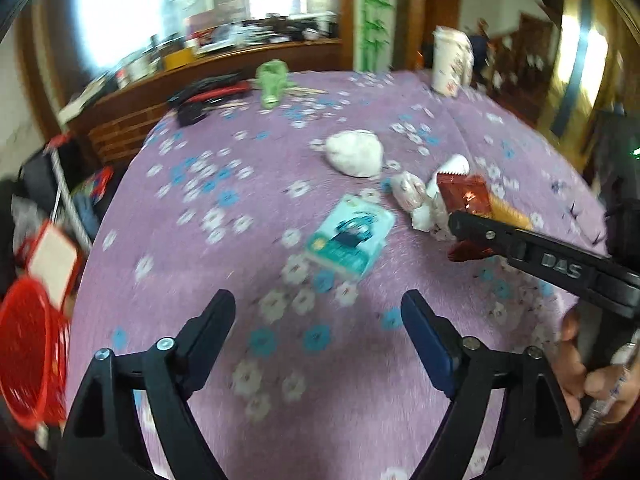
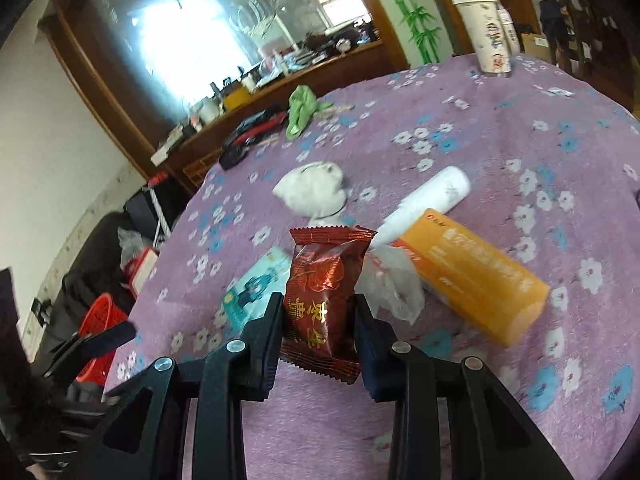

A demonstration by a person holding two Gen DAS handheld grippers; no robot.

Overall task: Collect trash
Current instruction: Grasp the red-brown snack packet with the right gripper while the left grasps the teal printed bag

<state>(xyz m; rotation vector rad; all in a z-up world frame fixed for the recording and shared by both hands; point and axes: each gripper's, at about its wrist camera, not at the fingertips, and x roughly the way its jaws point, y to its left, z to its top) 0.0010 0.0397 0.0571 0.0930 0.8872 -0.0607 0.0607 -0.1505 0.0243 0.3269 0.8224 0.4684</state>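
Note:
My right gripper (image 2: pixel 318 304) is shut on a dark red snack wrapper (image 2: pixel 324 300) and holds it upright just above the purple flowered tablecloth (image 2: pixel 500 152). The left wrist view shows this gripper (image 1: pixel 460 232) and the wrapper (image 1: pixel 464 196) at the right. My left gripper (image 1: pixel 318 304) is open over bare cloth, with nothing between its fingers. A teal tissue packet (image 1: pixel 348 238) lies just beyond it. On the cloth also lie a crumpled white tissue (image 1: pixel 354 154), crumpled clear plastic (image 2: pixel 396 280), an orange box (image 2: pixel 476 276) and a white tube (image 2: pixel 432 196).
A red basket (image 1: pixel 28 356) stands off the table's left edge. Two paper cups (image 2: pixel 486 32) stand at the far right of the table. A green cloth (image 2: pixel 302 108) and a black and red item (image 1: pixel 208 96) lie at the far edge. A wooden counter runs behind.

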